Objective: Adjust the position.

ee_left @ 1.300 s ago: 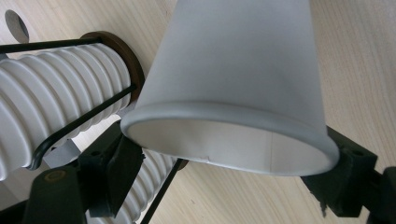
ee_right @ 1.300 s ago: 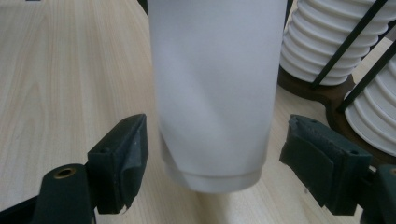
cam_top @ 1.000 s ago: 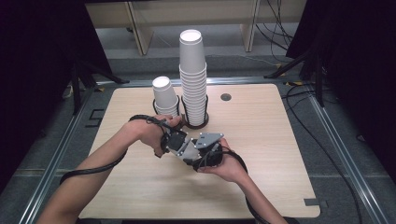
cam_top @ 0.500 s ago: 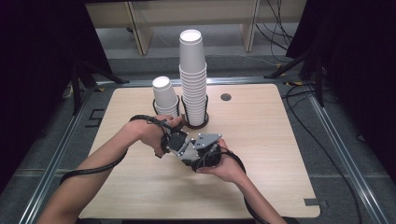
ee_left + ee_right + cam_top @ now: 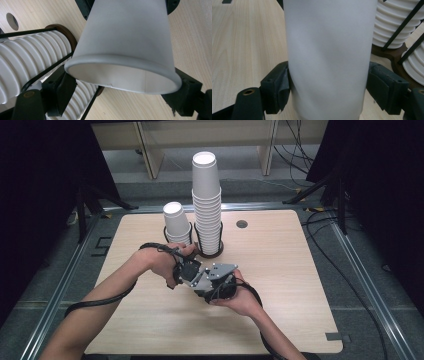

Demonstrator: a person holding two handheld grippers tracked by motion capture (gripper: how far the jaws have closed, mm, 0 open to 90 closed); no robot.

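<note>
Paper cup (image 5: 125, 37): white, single, lying on its side in the air just above the middle of the wooden table (image 5: 300, 285), at 6 o'clock from the two racked cup stacks. Probably very light, thin-walled and easy to dent. Slick on the outside, stiffest at the rolled rim and at the base. Best taken at either of those ends with gentle pressure; hard squeezing at mid-wall risks buckling it oval.

Left gripper (image 5: 120, 92): pinching the paper cup close to its open rim, one pad at 8 o'clock and one at 4 o'clock in the left gripper view, with the mouth turned toward the camera. Right gripper (image 5: 327, 87): jaws just closed in further, now pressing on both sides of the cup wall toward its base end.

Seen from above, left forearm entering from 7 o'clock and right forearm from 5 o'clock, wrists bent inward so the two tools meet nose to nose. Tall stack (image 5: 206, 205) and short stack (image 5: 176, 222) upright in black wire holders (image 5: 220, 240) at 12 o'clock, near the hands but not touching them.
</note>
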